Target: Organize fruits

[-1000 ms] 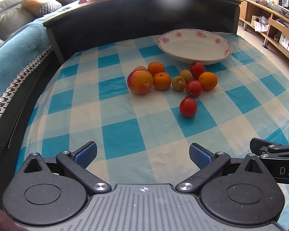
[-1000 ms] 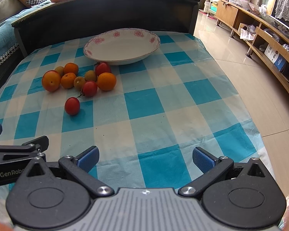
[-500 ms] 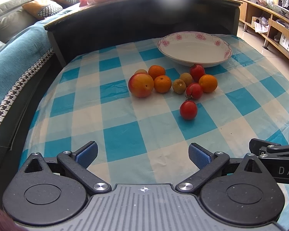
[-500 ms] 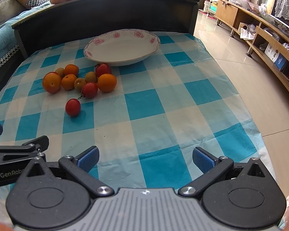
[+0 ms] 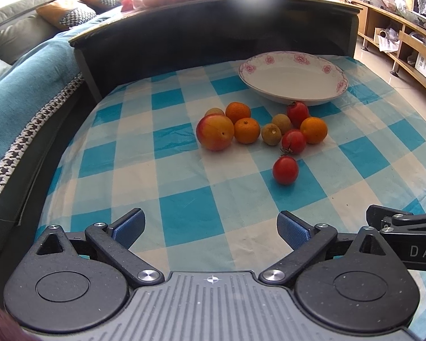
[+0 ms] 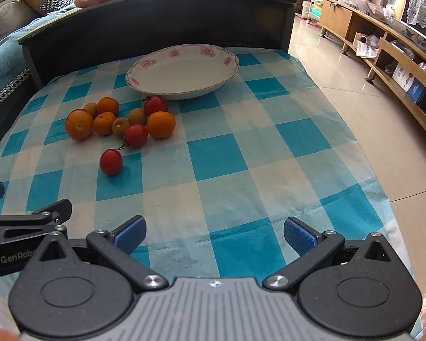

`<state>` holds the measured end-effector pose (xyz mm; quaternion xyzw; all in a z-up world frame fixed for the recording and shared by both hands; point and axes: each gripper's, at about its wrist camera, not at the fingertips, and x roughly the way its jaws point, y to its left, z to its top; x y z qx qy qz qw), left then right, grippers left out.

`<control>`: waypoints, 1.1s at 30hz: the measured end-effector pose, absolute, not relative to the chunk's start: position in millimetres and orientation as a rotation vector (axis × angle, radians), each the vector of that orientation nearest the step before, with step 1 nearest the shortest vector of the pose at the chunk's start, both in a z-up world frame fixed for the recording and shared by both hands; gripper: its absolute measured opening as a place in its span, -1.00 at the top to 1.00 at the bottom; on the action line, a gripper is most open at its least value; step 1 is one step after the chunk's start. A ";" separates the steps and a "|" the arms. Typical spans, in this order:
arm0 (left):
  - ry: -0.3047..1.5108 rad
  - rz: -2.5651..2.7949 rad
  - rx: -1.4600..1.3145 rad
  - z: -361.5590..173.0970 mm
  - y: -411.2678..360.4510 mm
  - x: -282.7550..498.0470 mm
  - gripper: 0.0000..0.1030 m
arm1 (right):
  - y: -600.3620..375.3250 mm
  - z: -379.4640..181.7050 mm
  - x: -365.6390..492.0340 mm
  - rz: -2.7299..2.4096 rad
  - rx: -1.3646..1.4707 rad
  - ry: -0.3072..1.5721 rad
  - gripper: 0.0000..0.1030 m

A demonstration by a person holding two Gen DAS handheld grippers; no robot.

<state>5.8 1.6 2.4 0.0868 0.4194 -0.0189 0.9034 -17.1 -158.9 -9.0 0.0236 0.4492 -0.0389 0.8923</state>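
Red tomato [image 5: 285,170] near plate [image 5: 294,85]

I see a worktop under a blue-and-white checked cloth [image 5: 184,216]. On it sits a white shallow bowl with pink flowers around its rim [image 5: 294,78]. The round yellow-orange fruit blushed red [image 5: 215,132] is the largest; the three small mandarins [image 5: 247,130] are plain orange, the three glossy tomatoes [image 5: 285,170] red, the small rough-skinned fruits [image 5: 271,133] yellowish brown. My jaws carry blue pads [image 6: 130,234] on black arms.
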 end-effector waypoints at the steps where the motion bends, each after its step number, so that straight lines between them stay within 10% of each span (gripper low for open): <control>1: 0.867 -0.039 0.173 2.9 3.0 7.3 -0.96 | -157.7 -8.3 -15.5 -0.079 0.046 0.931 -1.00; 17: 0.833 -0.097 0.198 17.0 21.1 27.3 -0.89 | -146.6 13.2 22.8 0.056 0.038 0.911 -0.93; 33: 0.898 -0.129 0.123 11.0 55.7 46.6 -0.75 | -98.7 -7.5 61.3 0.272 0.001 0.956 -0.03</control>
